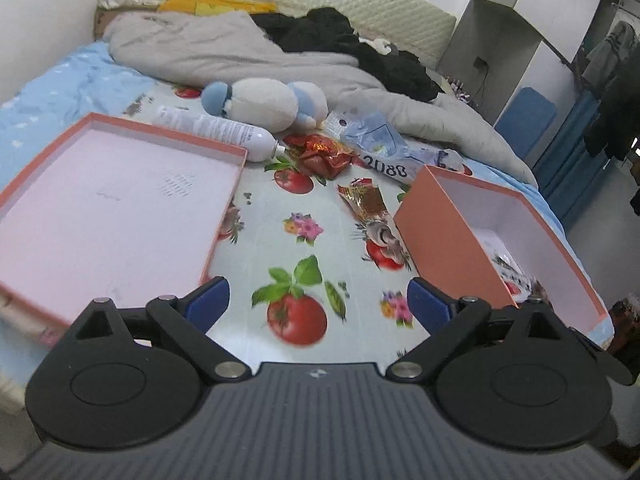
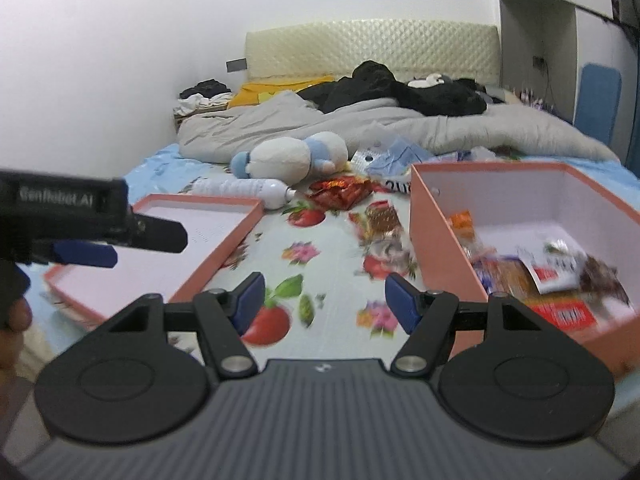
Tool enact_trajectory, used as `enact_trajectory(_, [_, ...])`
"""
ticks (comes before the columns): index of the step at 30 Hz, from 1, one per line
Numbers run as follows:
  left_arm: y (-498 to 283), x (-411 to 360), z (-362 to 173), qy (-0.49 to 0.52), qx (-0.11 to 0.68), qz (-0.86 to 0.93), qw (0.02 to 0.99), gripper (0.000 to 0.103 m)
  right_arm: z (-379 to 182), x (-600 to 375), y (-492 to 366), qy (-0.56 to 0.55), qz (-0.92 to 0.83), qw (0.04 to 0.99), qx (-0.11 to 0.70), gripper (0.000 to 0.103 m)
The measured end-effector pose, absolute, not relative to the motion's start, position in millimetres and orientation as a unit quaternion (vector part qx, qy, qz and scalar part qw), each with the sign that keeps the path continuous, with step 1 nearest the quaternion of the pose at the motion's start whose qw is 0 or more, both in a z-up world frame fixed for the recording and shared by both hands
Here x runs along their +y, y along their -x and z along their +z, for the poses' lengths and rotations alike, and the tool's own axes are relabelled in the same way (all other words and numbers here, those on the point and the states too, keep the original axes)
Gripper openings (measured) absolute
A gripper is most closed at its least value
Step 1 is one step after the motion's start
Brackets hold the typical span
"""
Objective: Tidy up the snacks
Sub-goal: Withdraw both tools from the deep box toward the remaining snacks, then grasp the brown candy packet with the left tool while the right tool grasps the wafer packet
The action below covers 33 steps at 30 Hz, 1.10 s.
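Note:
A deep pink box (image 2: pixel 444 240) on the right holds several snack packets (image 2: pixel 536 276); it also shows in the left wrist view (image 1: pixel 440 240). Its shallow lid (image 1: pixel 120 204) lies open side up on the left, also in the right wrist view (image 2: pixel 224 232). A red snack bag (image 1: pixel 326 156) and a gold-brown packet (image 1: pixel 366 200) lie on the fruit-print cloth between them, also seen in the right wrist view: the red bag (image 2: pixel 340 194) and the packet (image 2: pixel 380 220). My left gripper (image 1: pixel 318 306) is open and empty above the cloth; it also shows from the side (image 2: pixel 86 254). My right gripper (image 2: pixel 324 302) is open and empty.
A white spray bottle (image 1: pixel 224 132), a blue-white plush toy (image 1: pixel 264 102) and crumpled blue wrappers (image 1: pixel 380 140) lie behind the snacks. A grey quilt (image 1: pixel 224 52) and black clothes (image 1: pixel 352 48) cover the far bed. A cabinet (image 1: pixel 520 40) stands at the right.

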<state>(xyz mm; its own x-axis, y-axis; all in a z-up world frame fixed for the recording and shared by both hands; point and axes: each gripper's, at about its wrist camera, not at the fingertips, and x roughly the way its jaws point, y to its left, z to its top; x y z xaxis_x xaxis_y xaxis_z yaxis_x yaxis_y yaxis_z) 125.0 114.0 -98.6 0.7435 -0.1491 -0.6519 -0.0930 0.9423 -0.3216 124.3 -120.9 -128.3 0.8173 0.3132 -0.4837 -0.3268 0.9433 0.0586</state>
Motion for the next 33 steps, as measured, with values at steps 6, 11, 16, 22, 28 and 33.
enact_trajectory(6, [-203,121,-117,0.163,0.366,-0.028,0.916,0.096,-150,-102,-181,0.031,0.163,0.952,0.259,0.068])
enact_trajectory(11, [-277,123,-129,0.122,0.373,-0.046,0.919,0.096,-172,-85,-226,0.059,0.167,0.948,0.264,0.063])
enact_trajectory(16, [-349,122,-140,0.078,0.384,-0.063,0.918,0.093,-197,-72,-272,0.074,0.153,0.946,0.278,0.053])
enact_trajectory(22, [-425,112,-162,0.037,0.400,-0.082,0.912,0.087,-220,-61,-313,0.097,0.140,0.942,0.288,0.050])
enact_trajectory(28, [-477,93,-188,0.000,0.417,-0.099,0.904,0.084,-228,-60,-347,0.078,0.140,0.945,0.286,0.050])
enact_trajectory(33, [-507,77,-200,-0.059,0.418,-0.108,0.900,0.081,-236,-46,-364,0.109,0.156,0.938,0.290,0.050])
